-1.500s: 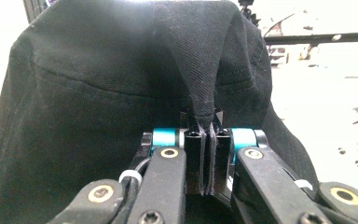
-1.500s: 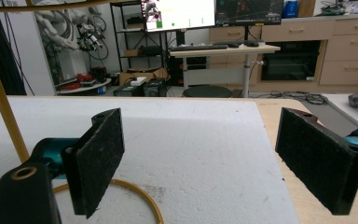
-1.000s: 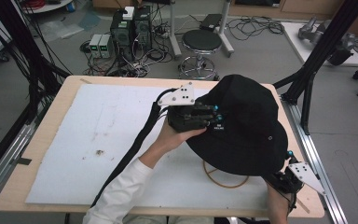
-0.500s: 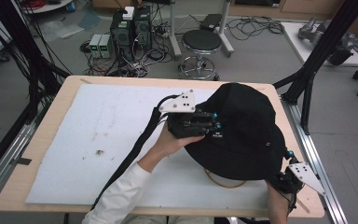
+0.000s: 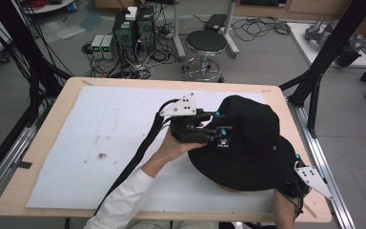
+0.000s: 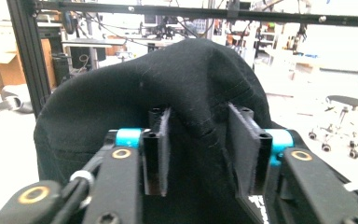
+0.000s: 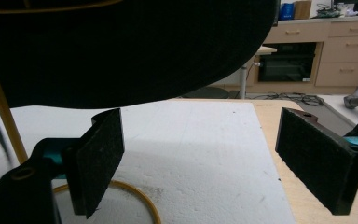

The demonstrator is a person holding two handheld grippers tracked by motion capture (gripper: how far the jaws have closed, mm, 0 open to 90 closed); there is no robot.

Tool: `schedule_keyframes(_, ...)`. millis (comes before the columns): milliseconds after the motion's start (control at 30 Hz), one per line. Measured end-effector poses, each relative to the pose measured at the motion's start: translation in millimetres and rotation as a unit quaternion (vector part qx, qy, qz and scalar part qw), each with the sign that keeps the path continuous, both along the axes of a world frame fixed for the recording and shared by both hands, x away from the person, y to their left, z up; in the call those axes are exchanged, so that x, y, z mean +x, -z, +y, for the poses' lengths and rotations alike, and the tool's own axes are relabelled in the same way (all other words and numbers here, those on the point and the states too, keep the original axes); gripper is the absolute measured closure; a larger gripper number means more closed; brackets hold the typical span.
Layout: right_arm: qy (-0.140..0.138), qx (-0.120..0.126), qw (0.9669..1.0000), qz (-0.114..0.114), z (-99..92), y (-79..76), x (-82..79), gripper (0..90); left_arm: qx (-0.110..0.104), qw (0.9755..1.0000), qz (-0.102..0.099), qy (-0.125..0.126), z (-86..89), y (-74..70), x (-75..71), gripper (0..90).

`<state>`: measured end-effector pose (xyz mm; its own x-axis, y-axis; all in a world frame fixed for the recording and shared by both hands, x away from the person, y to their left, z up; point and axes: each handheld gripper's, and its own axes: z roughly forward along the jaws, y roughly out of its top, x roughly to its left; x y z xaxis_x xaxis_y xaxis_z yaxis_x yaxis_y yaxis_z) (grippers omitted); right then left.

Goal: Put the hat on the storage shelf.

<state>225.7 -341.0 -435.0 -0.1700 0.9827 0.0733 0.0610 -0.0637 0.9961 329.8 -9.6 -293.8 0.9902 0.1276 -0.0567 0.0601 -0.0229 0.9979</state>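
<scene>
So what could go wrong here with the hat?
The left gripper has just been opening, its pads apart around a fold of the hat, so the crown may sag or slip. The right gripper is open under the brim; lifting it could tip the hat off its wire stand.

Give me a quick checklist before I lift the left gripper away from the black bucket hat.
1. Left gripper jaws have just been opening, pads off the fabric: ok.
2. Black fabric bucket hat fold between the jaws: not ok, may snag.
3. Hat resting on a thin tan wire stand: ok.
4. Right gripper open under the brim, nothing held: ok.
5. White foam mat flat on the table: ok.
</scene>
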Motion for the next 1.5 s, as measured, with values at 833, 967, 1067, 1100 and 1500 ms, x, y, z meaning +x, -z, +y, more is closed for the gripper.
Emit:
schedule_keyframes(833,0.0,0.002,1.0,-0.002,1.6,-1.2,-1.0,14.7,-0.024,0.9947,-0.018,-0.098,58.3,-6.3,-8.3,46.3)
schedule_keyframes(967,0.0,0.0,1.0,-0.004,2.2,-1.4,-0.7,14.7,-0.027,0.9925,-0.019,-0.118,69.2,-2.3,-9.7,45.6)
schedule_keyframes(1067,0.0,0.002,1.0,-0.004,2.2,-1.3,-0.8,14.7,-0.034,0.9879,-0.023,-0.15,85.9,0.9,-11.1,45.0)
schedule_keyframes(1100,0.0,0.001,1.0,-0.004,2.0,-1.2,-0.9,14.7,-0.036,0.9865,-0.024,-0.158,90.9,1.7,-11.3,44.7)
schedule_keyframes(1500,0.004,0.006,1.0,-0.004,2.2,-1.4,-1.7,14.7,-0.047,0.9747,-0.019,-0.218,130.7,13.7,-13.1,40.8)
